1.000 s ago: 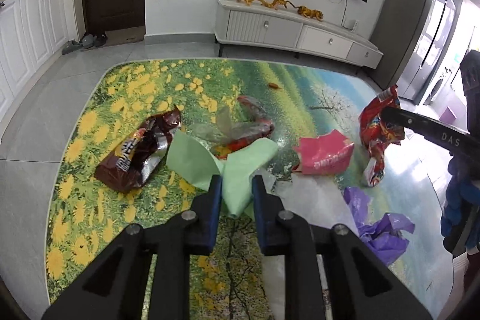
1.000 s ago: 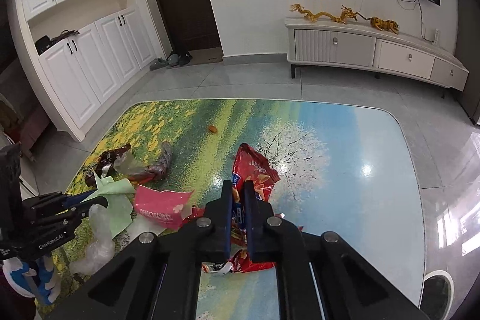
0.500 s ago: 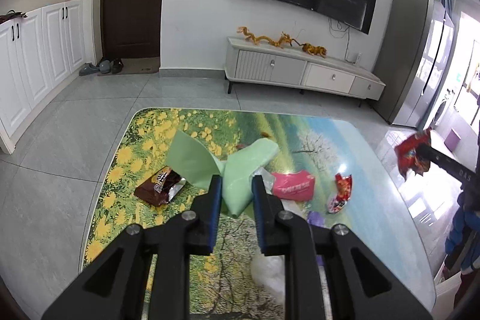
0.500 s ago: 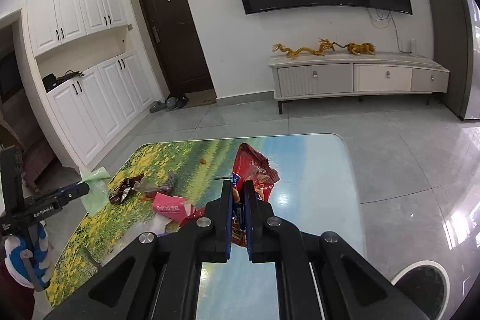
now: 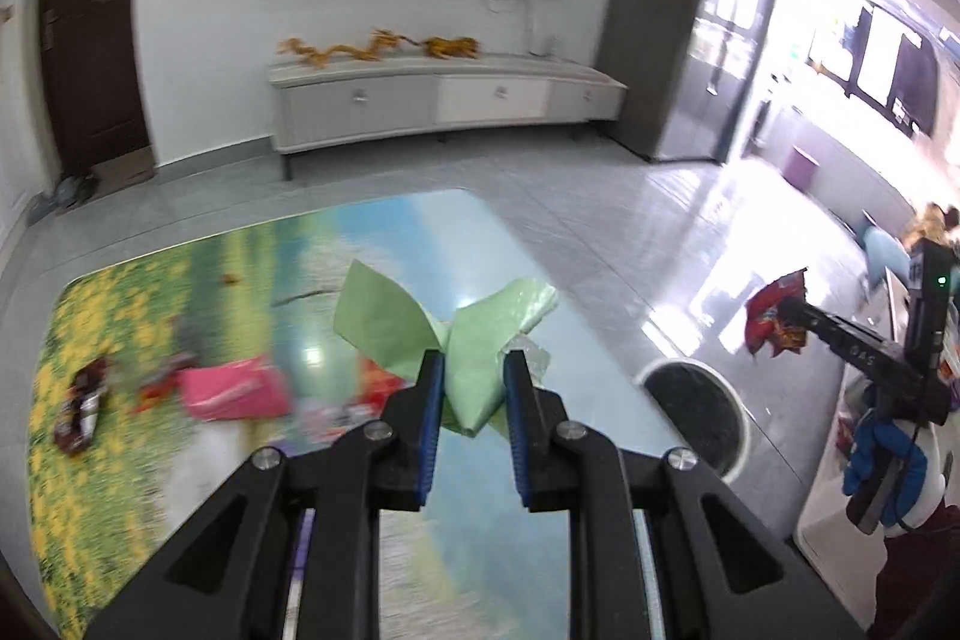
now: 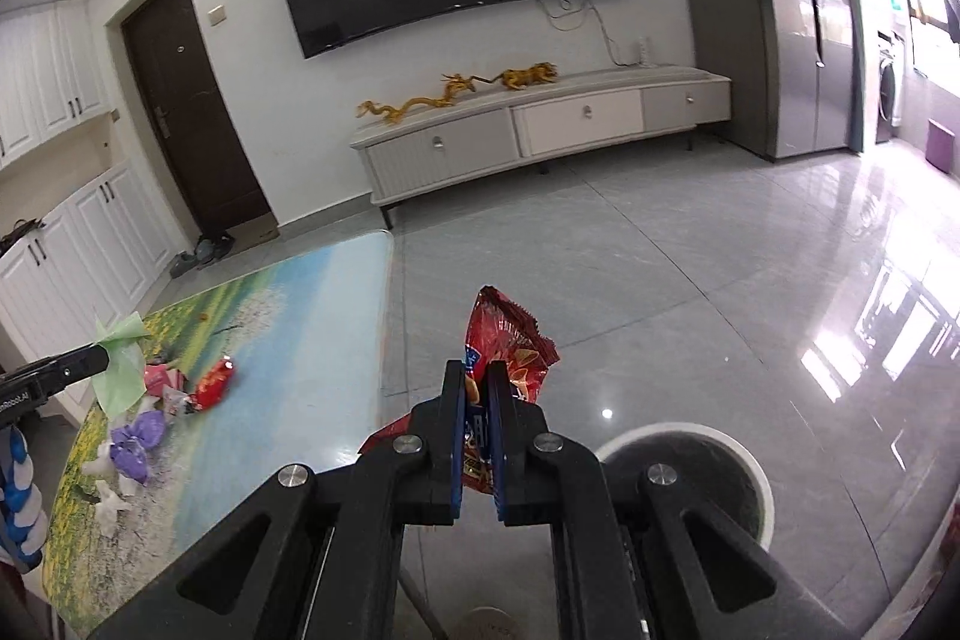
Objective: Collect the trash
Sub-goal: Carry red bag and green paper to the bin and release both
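My left gripper point(image 5: 474, 370) is shut on a crumpled green paper point(image 5: 462, 334) and holds it high above the picture-top table point(image 5: 240, 256). My right gripper point(image 6: 477, 379) is shut on a red snack bag point(image 6: 510, 340), held off the table's right side, above and left of a round white trash bin point(image 6: 690, 466). The bin also shows in the left wrist view point(image 5: 696, 406), with the red bag point(image 5: 774, 322) above it. A pink wrapper point(image 5: 228, 388), a brown wrapper point(image 5: 81, 409), a purple wrapper point(image 6: 135, 442) and a small red wrapper point(image 6: 213, 382) lie on the table.
A grey tiled floor point(image 6: 690, 280) lies beyond the table. A low white TV cabinet point(image 6: 540, 130) stands at the far wall under a big TV. A grey fridge point(image 6: 792, 10) is at the right. White cupboards point(image 6: 60, 232) line the left.
Both grippers have lifted their trash off the table and swung right. The bin has come into both views and the right gripper now hangs beside it.
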`<state>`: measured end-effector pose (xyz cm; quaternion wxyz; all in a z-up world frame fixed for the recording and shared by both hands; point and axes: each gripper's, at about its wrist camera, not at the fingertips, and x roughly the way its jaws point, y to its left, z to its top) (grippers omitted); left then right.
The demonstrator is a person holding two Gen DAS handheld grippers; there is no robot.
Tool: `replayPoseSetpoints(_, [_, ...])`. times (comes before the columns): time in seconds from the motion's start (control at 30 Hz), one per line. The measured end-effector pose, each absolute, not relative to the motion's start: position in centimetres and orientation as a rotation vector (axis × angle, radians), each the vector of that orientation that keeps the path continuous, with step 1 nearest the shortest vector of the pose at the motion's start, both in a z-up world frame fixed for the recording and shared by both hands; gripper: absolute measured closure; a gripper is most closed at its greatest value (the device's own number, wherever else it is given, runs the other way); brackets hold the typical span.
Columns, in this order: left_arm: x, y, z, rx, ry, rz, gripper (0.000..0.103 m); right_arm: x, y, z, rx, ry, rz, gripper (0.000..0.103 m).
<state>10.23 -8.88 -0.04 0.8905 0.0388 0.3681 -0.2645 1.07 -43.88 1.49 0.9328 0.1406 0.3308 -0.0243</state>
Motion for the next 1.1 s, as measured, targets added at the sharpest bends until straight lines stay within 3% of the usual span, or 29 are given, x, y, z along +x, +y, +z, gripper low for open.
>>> replayPoseSetpoints(0.57, [10.2, -35.5, -7.9, 0.198, 1.004, -0.831, 0.081, -1.3, -55.8, -8.9, 0.462, 0.853, -0.251, 0.093])
replayPoseSetpoints(0.6, [10.3, -36.2, -8.4, 0.196, 1.016, -0.841, 0.080, -1.2, -56.2, -9.3, 0.464, 0.863, -0.257, 0.092])
replayPoseSetpoints(0.63, [10.3, -37.0, -8.8, 0.191, 1.033, -0.850, 0.072, -1.0, -56.4, -9.6, 0.465, 0.871, -0.261, 0.091])
replayPoseSetpoints(0.67, [10.4, -37.7, -9.1, 0.185, 1.045, -0.856, 0.056, -0.9, -56.7, -10.0, 0.465, 0.881, -0.265, 0.085])
replayPoseSetpoints(0.73, [10.4, -38.4, -9.3, 0.183, 1.034, -0.850, 0.043, -0.8, -57.0, -10.6, 0.459, 0.897, -0.282, 0.072])
replayPoseSetpoints(0.77, [10.4, -38.7, -9.3, 0.183, 1.034, -0.849, 0.043, -0.9, -57.2, -10.8, 0.459, 0.904, -0.289, 0.063])
replayPoseSetpoints(0.8, [10.5, -38.8, -9.2, 0.180, 1.041, -0.854, 0.043, -1.1, -57.3, -11.0, 0.462, 0.904, -0.293, 0.060])
replayPoseSetpoints(1.1, [8.7, -34.2, -6.1, 0.235, 0.916, -0.799, 0.043, -2.5, -56.7, -9.1, 0.436, 0.871, -0.308, 0.060])
